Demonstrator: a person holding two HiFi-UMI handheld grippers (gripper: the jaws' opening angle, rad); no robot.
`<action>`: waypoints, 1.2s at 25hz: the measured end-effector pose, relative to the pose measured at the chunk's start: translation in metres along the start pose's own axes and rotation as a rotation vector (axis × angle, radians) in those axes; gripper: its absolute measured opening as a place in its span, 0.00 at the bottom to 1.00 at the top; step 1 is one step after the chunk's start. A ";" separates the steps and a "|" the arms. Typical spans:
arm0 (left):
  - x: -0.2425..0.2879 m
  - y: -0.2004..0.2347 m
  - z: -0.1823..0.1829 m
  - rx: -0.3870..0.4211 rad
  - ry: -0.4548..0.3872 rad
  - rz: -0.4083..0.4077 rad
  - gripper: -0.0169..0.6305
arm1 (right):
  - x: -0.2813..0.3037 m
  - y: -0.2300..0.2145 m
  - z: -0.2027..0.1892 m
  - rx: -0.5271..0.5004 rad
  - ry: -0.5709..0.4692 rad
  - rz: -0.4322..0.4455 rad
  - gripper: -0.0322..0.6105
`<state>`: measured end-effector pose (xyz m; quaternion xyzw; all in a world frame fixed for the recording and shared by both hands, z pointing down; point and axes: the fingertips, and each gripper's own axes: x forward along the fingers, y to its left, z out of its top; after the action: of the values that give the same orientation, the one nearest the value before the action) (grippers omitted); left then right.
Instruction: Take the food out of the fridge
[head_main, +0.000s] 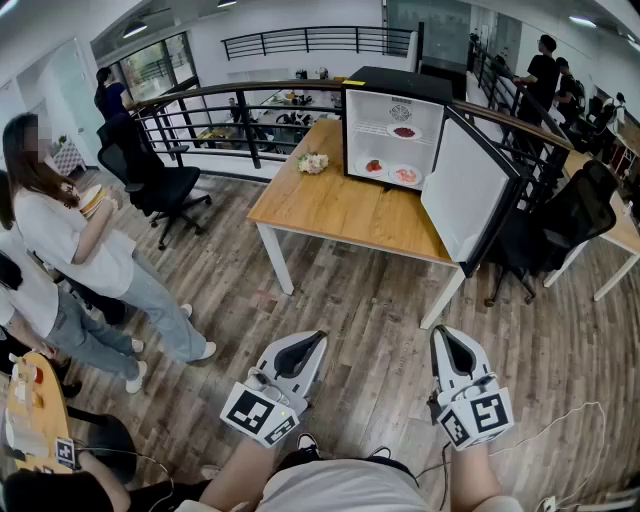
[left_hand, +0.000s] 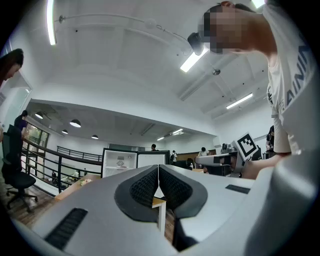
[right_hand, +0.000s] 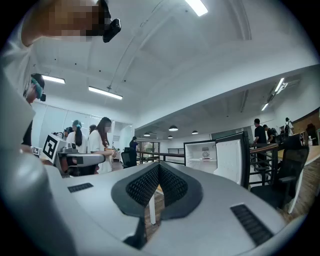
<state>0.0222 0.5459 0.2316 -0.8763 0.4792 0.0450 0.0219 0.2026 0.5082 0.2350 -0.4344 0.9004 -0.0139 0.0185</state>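
Item 1: left gripper (head_main: 312, 342), held low at the person's front, pointing ahead over the wooden floor (head_main: 350, 300); jaws pressed together at the tips, nothing between them, as its own view confirms (left_hand: 158, 170); marker cube (head_main: 262, 412) at its rear.

Item 2: right gripper (head_main: 445, 340), level with the left and well apart from it; jaws likewise closed on nothing (right_hand: 159, 167); marker cube (head_main: 477, 415) at its rear; a thin cable (head_main: 570, 425) lies on the floor to its right.

Item 3: wooden table (head_main: 330, 210) on white legs, standing beyond both grippers and well apart from them.

Item 4: fridge (head_main: 395, 125), small, black outside and white inside, set on the table's far right part; its door (head_main: 468, 190) swung wide open toward the right.

Item 5: food, all inside the fridge; one upper plate (head_main: 404, 132) with something dark red on the higher shelf; two lower plates (head_main: 374, 166) side by side on the lower level, contents reddish, kind not discernible.

Item 6: small pale bunch (head_main: 313, 163) on the table, just left of the fridge.

Item 7: black office chair (head_main: 160, 185) to the table's left; bystanders (head_main: 70, 240) at the left edge; dark railing (head_main: 250, 110) behind the table; further people (head_main: 543, 70) at far right.
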 end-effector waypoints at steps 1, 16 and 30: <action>0.000 0.001 0.000 -0.001 0.000 0.001 0.05 | 0.000 -0.001 0.000 -0.003 0.002 0.000 0.08; 0.003 -0.002 -0.002 -0.003 0.002 0.019 0.05 | 0.000 -0.003 0.001 0.003 -0.014 0.030 0.08; 0.038 -0.030 -0.014 -0.009 0.005 0.070 0.05 | -0.013 -0.063 -0.016 0.101 0.014 0.065 0.08</action>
<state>0.0688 0.5293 0.2411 -0.8593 0.5092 0.0459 0.0151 0.2593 0.4793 0.2538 -0.4035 0.9122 -0.0616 0.0346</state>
